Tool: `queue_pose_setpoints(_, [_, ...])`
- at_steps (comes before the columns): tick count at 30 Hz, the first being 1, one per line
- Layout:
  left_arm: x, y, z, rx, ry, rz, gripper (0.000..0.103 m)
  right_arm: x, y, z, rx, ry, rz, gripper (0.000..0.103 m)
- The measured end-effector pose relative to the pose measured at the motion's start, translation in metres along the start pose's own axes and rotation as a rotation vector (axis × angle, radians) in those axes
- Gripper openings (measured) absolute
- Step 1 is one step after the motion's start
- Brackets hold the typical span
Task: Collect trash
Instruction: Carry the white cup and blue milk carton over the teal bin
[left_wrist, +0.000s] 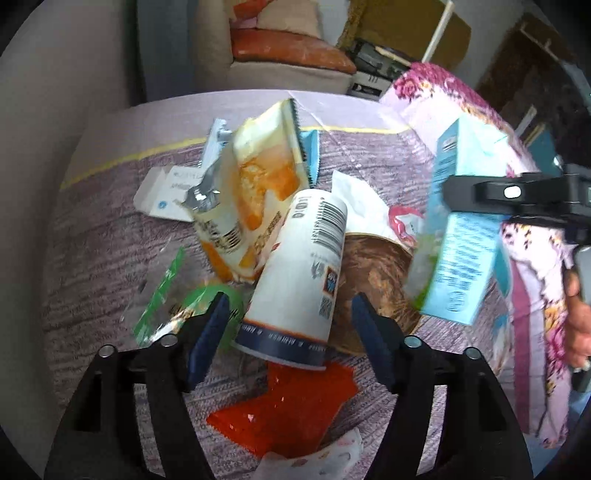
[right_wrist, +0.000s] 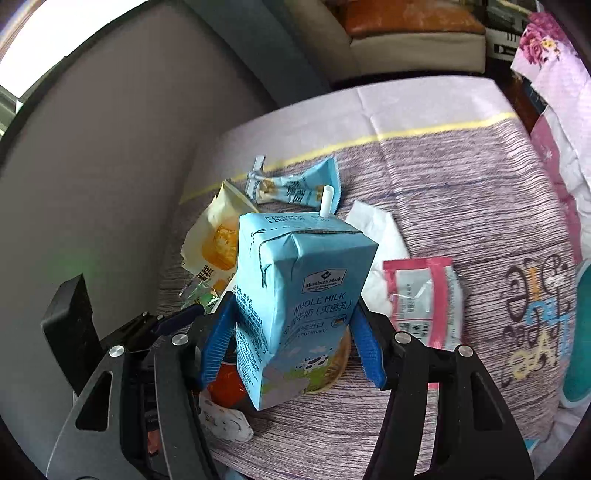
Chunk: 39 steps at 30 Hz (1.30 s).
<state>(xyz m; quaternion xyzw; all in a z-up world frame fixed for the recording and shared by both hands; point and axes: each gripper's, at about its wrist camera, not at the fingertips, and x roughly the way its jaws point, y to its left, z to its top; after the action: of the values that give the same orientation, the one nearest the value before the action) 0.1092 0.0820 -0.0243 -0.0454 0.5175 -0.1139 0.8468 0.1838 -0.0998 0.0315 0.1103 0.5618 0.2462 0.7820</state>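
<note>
Below my claws, the purple woven-pattern bedspread (left_wrist: 96, 236) carries an orange snack bag (left_wrist: 258, 184), white tissue (right_wrist: 380, 236), pink sachet (right_wrist: 421, 295) and red wrapper (left_wrist: 288, 410).

1. Milk carton (right_wrist: 295, 302): smooth coated card, light sheen; white plastic straw (right_wrist: 326, 201);
2. Paper cup (left_wrist: 299, 280): matt white, printed;
3. Orange snack wrapper (left_wrist: 258, 184): glossy crinkled film;
4. Tablecloth (right_wrist: 461, 192): matt woven-looking cloth;
5. Gripper pads (right_wrist: 364, 338): ribbed blue plastic; black arms, metal pins.
</note>
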Motion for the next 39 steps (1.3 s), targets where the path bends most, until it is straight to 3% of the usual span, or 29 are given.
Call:
queue_pose_setpoints(3, [0.017, -0.009, 0.003, 0.038, 0.038, 0.026, 0.073, -0.010, -0.020, -0.005, 0.027, -0.007, -0.004, 0.058])
queue_pose_setpoints(5, [0.021, -0.015, 0.001, 0.061, 0.034, 0.048, 0.053, -0.015, -0.030, -0.008, 0.039, -0.013, -0.006, 0.058])
queue_pose_setpoints(13, [-0.005, -0.030, 0.001, 0.017, -0.027, 0.043, 0.053, -0.038, -0.074, -0.026, 0.096, -0.050, -0.013, 0.058])
queue_pose_setpoints(19, [-0.032, -0.064, 0.009, 0.056, -0.073, 0.014, 0.053, -0.068, -0.110, -0.040, 0.151, -0.113, -0.018, 0.058])
queue_pose_setpoints(25, [-0.024, -0.124, 0.024, 0.115, -0.086, -0.032, 0.053, -0.108, -0.154, -0.059, 0.204, -0.212, -0.067, 0.058])
queue_pose_setpoints(39, [0.058, -0.295, 0.037, 0.347, 0.029, -0.120, 0.053, -0.187, -0.290, -0.118, 0.404, -0.382, -0.234, 0.058])
